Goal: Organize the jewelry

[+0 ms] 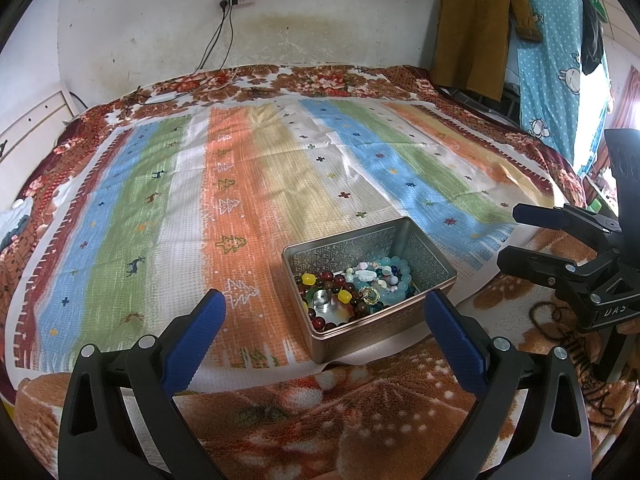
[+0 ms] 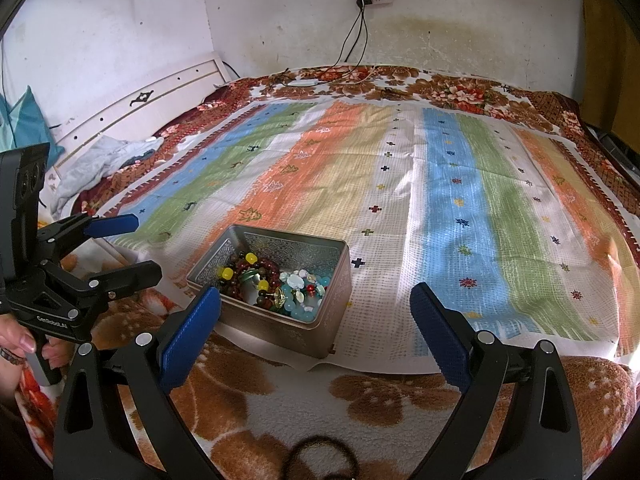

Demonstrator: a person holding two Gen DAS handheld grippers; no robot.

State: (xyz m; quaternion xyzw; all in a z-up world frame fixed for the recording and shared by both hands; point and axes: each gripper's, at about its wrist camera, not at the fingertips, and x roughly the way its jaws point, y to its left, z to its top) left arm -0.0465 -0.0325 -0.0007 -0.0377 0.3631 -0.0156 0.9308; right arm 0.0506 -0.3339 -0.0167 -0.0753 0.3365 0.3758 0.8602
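An open metal tin (image 1: 384,322) stands on the striped cloth near the bed's front edge. It holds a heap of bead bracelets (image 1: 352,288) in red, yellow, turquoise and white, plus a silver ring piece. My left gripper (image 1: 326,312) is open and empty, its blue pads either side of the tin's near end. My right gripper (image 2: 316,304) is open and empty, just right of the tin (image 2: 280,330), with the beads (image 2: 276,284) visible inside. Each gripper shows in the other's view, the right one (image 1: 516,236) and the left one (image 2: 140,244), both open.
A striped cloth (image 1: 256,184) covers the bed over a floral blanket. A fleece blanket (image 1: 320,420) lies at the front, with a dark hair tie (image 2: 320,456) on it. Power strip and cables hang on the far wall (image 1: 236,0). Clothes hang at the right (image 1: 476,20).
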